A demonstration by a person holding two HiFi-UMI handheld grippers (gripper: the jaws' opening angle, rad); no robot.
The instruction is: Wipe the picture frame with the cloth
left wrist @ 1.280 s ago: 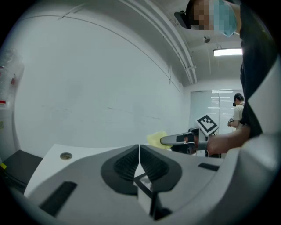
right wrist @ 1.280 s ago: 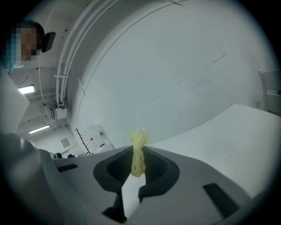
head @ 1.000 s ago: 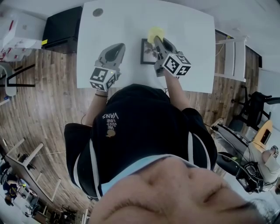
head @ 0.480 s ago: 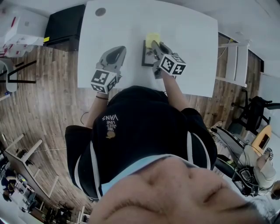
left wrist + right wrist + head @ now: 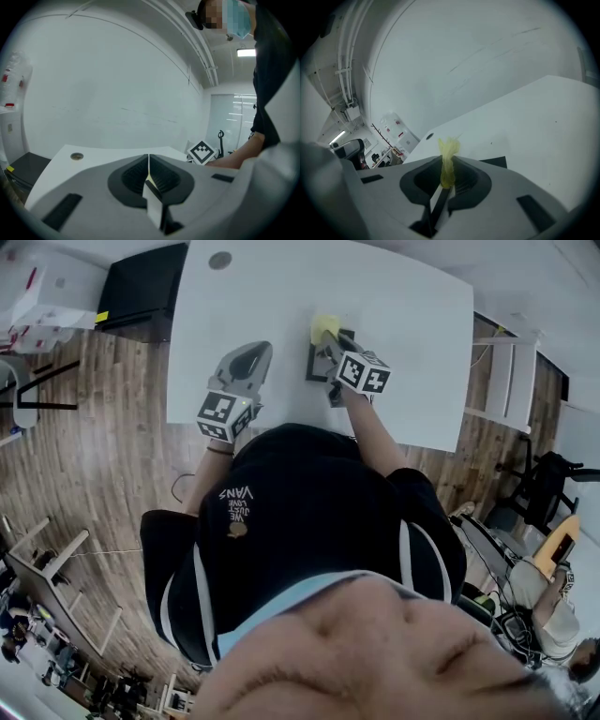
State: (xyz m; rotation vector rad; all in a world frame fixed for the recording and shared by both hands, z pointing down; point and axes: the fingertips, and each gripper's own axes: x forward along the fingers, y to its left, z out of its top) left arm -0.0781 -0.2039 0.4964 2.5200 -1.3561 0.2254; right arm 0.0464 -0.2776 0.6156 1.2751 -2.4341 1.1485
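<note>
two shut tongs: left tongs (image 5: pixel 249 354) empty, right tongs (image 5: pixel 328 341) pinching the crumpled yellow cloth (image 5: pixel 324 327), now slid left across the dark rectangular picture frame (image 5: pixel 314 364); wiping looks under way.

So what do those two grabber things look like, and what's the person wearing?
Both the left gripper and the right gripper are grey, rounded shells with black ribbed fingers. Each carries a cube with black-and-white square markers. The person wears a black short-sleeved shirt with white stripes.
</note>
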